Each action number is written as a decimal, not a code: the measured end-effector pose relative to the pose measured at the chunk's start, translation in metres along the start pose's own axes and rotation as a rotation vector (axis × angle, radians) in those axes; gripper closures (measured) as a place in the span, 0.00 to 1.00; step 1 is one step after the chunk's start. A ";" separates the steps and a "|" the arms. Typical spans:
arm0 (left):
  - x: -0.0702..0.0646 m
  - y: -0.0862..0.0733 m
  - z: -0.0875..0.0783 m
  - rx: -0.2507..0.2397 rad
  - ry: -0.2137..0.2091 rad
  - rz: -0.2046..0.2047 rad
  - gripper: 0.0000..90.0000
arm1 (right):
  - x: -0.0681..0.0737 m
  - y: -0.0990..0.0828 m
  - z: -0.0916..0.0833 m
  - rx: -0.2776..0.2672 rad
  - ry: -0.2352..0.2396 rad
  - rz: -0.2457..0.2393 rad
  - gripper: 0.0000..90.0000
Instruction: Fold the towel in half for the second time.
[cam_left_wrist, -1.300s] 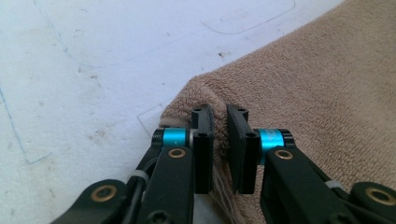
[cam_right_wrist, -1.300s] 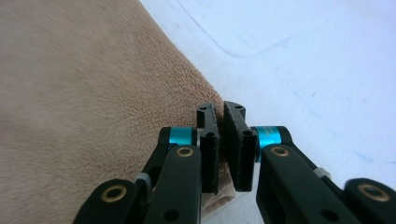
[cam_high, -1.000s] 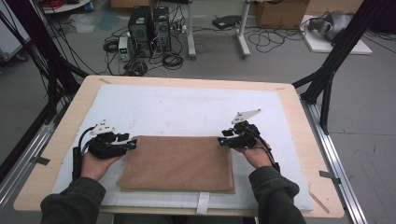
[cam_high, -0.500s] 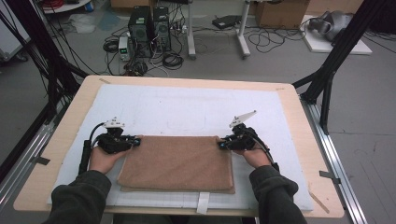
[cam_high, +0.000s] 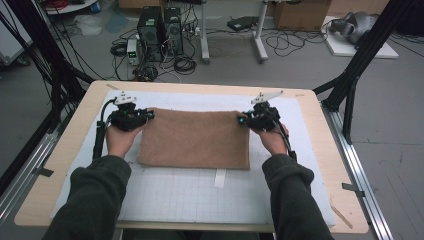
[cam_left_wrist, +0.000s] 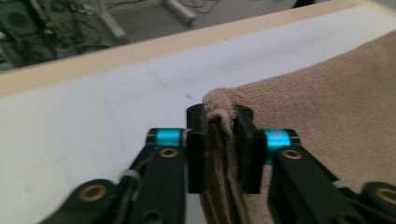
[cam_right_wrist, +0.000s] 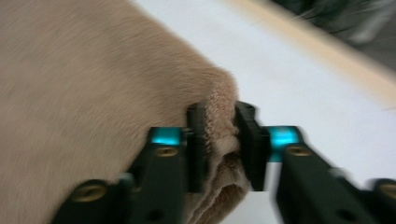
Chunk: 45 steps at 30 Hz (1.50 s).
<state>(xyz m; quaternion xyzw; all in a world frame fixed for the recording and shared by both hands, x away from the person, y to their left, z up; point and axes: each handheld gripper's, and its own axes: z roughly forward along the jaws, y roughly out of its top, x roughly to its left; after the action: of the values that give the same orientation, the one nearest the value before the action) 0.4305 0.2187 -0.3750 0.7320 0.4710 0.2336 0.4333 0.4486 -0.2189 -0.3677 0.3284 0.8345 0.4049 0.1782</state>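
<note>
A brown towel (cam_high: 195, 140) lies flat on the white gridded mat (cam_high: 200, 200) of the wooden table (cam_high: 60, 165). Its long axis runs side to side across the table, from one gripper to the other; its short sides face the two hands.

The left gripper (cam_high: 145, 116) sits at the towel's far left corner. In the left gripper view, that corner (cam_left_wrist: 219, 116) stands bunched between the two black jaws, which are closed to a narrow gap; the cloth fills the gap and the pads press on it. These jaws have just been opening slightly, with the cloth between them. The rest of the towel spreads away to the right of the jaws.

The right gripper (cam_high: 243, 120) sits at the far right corner. In the right gripper view, the folded corner (cam_right_wrist: 222, 121) is pinched between the jaws in the same manner, also after a slight opening. The towel body spreads to the left of these jaws; this view is blurred.

The near edge of the towel lies well apart from both grippers, towards the person's sleeves (cam_high: 95, 200).
</note>
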 end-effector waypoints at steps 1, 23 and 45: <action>0.004 0.000 0.001 0.007 -0.005 -0.033 0.65 | -0.006 0.004 0.003 0.010 -0.024 0.034 0.64; -0.034 -0.100 -0.039 0.157 -0.169 0.111 0.79 | 0.052 -0.073 0.007 0.121 0.165 0.032 0.64; -0.035 -0.094 -0.053 0.070 -0.216 0.080 0.30 | 0.063 -0.072 -0.008 0.038 0.126 0.057 0.24</action>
<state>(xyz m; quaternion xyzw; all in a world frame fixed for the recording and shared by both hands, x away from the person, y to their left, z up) 0.3290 0.2261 -0.4255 0.7857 0.4000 0.1540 0.4460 0.3694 -0.2127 -0.4214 0.3294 0.8418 0.4138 0.1076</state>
